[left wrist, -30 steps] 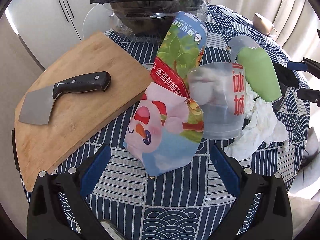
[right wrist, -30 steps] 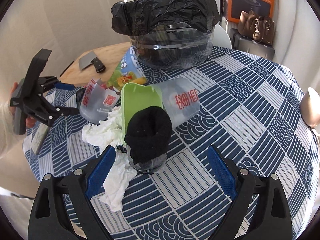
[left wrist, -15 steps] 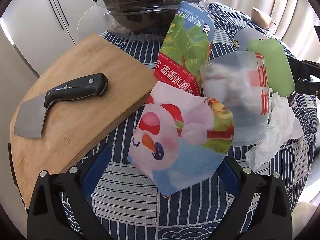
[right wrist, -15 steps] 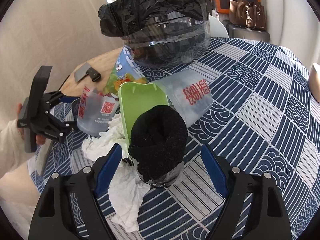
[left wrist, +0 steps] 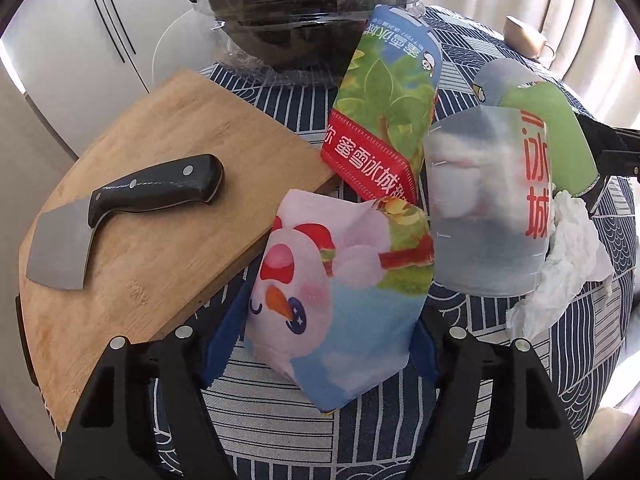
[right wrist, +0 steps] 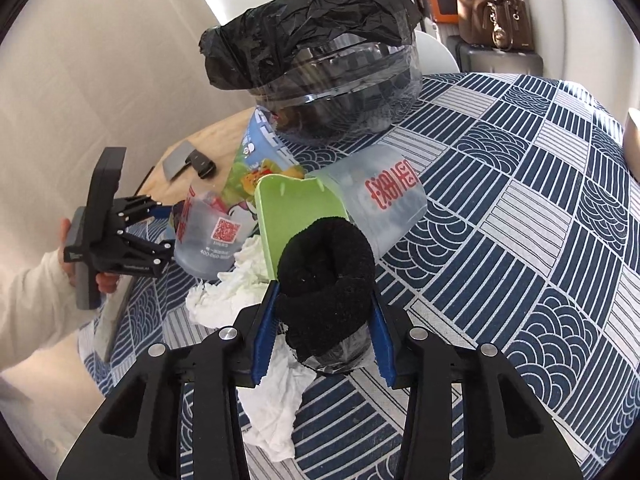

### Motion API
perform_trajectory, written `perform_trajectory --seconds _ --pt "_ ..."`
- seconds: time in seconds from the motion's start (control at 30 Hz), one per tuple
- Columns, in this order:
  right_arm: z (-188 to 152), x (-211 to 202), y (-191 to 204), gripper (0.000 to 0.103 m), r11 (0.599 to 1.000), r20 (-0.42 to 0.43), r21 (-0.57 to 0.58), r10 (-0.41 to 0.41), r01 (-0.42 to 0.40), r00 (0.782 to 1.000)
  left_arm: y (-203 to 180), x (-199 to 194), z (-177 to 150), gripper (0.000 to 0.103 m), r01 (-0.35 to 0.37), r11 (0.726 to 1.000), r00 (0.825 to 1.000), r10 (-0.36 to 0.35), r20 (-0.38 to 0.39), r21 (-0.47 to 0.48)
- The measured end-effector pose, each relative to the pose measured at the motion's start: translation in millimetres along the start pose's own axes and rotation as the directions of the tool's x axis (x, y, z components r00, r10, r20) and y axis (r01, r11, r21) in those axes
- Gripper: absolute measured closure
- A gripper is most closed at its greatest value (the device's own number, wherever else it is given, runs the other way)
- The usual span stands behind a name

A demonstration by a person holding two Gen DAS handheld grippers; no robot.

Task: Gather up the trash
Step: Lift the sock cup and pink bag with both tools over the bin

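Here, both grippers closing on table litter, pickup step.
Left gripper [left wrist: 328,344] pinches the snowman-print paper cup [left wrist: 336,292]; right gripper [right wrist: 324,340] clamps the black sock [right wrist: 326,276]. Next: lift toward the bag-lined bin [right wrist: 320,72] at twelve o'clock.

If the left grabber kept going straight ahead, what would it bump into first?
The left gripper already has the cartoon snowman cup sleeve between its closing fingers, so it would push into that first. Past it probably comes the clear plastic cup, though depth is hard to judge.
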State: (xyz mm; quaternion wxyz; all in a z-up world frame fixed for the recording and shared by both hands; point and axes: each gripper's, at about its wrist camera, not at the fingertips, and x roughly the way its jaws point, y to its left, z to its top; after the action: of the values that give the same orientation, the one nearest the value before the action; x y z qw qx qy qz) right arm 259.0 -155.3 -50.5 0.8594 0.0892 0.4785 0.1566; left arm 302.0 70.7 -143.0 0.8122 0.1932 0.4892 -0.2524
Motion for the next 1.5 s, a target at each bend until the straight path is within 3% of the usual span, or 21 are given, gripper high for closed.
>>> perform_trajectory --seconds 0.47,1.0,1.5 --pt "4 -54 3 0.064 1.0 0.065 0.011 0.014 -0.015 0.998 24 -40 -21 0.037 0.003 0.997 0.999 -0.001 0.037 -0.077" --pt "25 -88 33 0.064 0.997 0.108 -0.076 -0.003 0.012 0.994 59 -96 -40 0.037 -0.032 0.988 0.993 0.049 0.104 -0.152" --pt "62 -108 43 0.064 0.982 0.141 -0.188 0.005 0.022 0.99 87 -141 -36 0.036 -0.151 0.96 0.966 0.193 0.169 -0.235"
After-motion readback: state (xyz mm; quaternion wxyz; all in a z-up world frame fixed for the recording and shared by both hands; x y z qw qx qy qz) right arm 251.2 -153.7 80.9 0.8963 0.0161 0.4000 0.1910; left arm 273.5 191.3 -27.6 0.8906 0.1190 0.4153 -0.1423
